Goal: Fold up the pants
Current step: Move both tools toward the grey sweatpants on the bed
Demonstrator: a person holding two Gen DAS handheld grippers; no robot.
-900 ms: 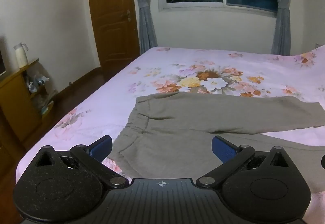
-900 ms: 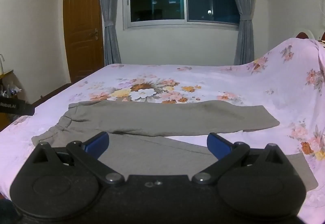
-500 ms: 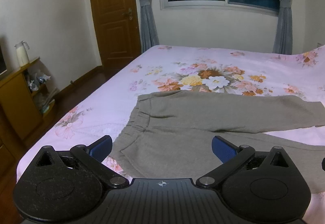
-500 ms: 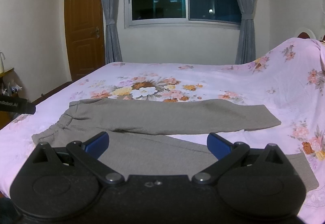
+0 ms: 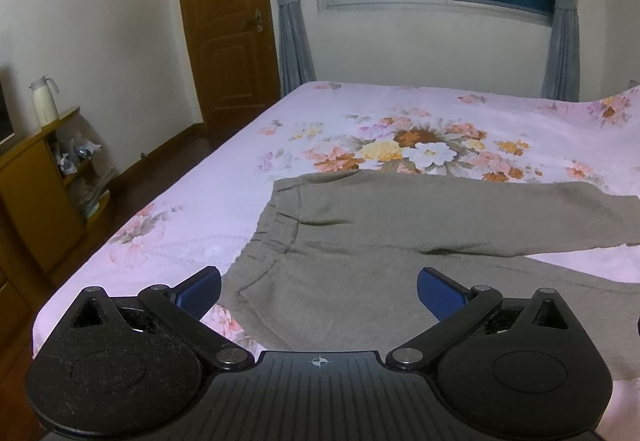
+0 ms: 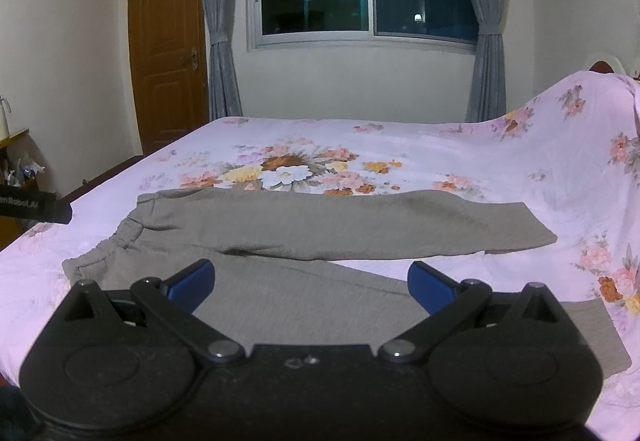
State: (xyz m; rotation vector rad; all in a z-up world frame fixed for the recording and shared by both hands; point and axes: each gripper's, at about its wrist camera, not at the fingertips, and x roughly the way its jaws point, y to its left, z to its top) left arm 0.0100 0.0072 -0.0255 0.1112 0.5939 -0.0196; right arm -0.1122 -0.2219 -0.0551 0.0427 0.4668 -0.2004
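Observation:
Grey-brown pants (image 5: 400, 233) lie flat on the floral bed, waistband to the left, the two legs spread apart toward the right; they also show in the right wrist view (image 6: 320, 225). My left gripper (image 5: 319, 287) is open and empty, held above the near waist part of the pants. My right gripper (image 6: 311, 283) is open and empty, held above the near leg. The near leg's hem (image 6: 600, 329) lies at the bed's front right.
The pink floral bedsheet (image 5: 400, 121) covers the bed and rises over a headboard (image 6: 580, 121) at right. A wooden shelf unit (image 5: 40, 193) with a white jug stands left of the bed. A wooden door (image 5: 228, 21) and a curtained window are behind.
Both views have shifted slightly: the pants sit a little further from the fingers and more of the room shows. Both grippers stay open and empty.

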